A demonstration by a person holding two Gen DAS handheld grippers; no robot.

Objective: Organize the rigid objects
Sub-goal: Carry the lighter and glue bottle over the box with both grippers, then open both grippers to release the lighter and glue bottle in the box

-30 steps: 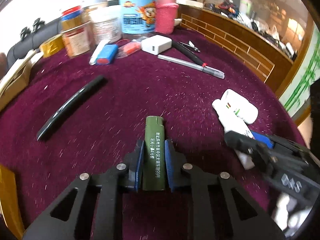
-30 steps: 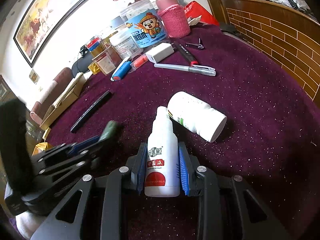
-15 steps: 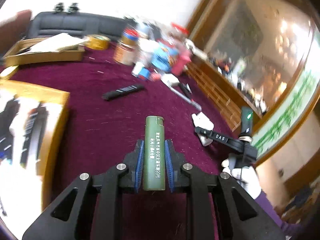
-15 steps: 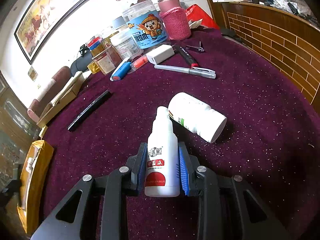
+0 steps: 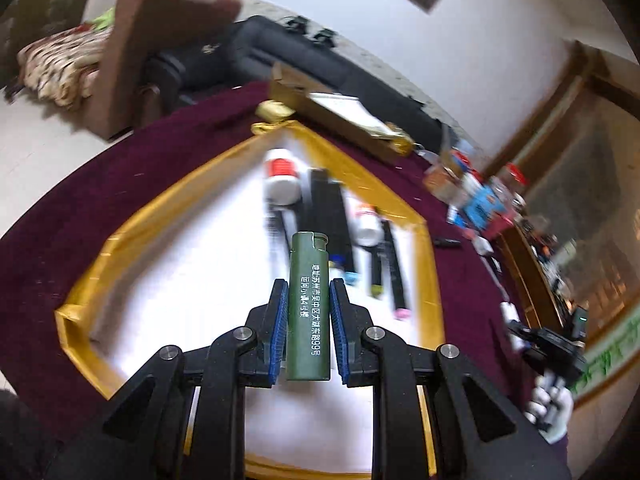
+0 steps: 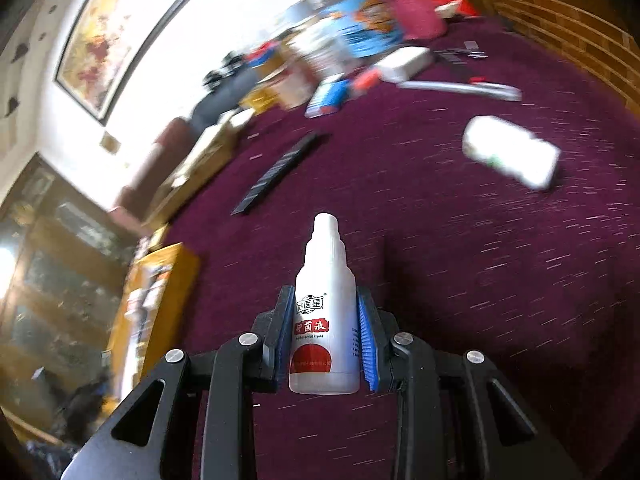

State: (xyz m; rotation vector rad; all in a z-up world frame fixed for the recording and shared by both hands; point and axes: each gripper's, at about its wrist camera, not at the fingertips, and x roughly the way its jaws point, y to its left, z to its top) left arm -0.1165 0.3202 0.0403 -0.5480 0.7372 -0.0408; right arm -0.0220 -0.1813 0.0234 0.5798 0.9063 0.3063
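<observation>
1. Left gripper [image 5: 308, 320]: jaws clamped on an olive-green plastic lighter w/ white print [image 5: 309, 304], long axis running straight along the fingers, cap end toward frame top.
2. Lighter hangs over the gold-rimmed white-floored tray [image 5: 160, 204], which fills frame centre; blurred bottles and dark sticks already lie in its upper part, so bare floor sits lower left of the jaws.
3. Right gripper [image 6: 325, 340]: jaws shut on a small white plastic bottle w/ red label [image 6: 325, 320], nozzle pointing to frame top.
4. In right view the tray is at lower left edge, well apart; bottle is over the maroon desk cloth [image 6: 500, 280].
5. Judgement: left is nearer; drop there first.
</observation>
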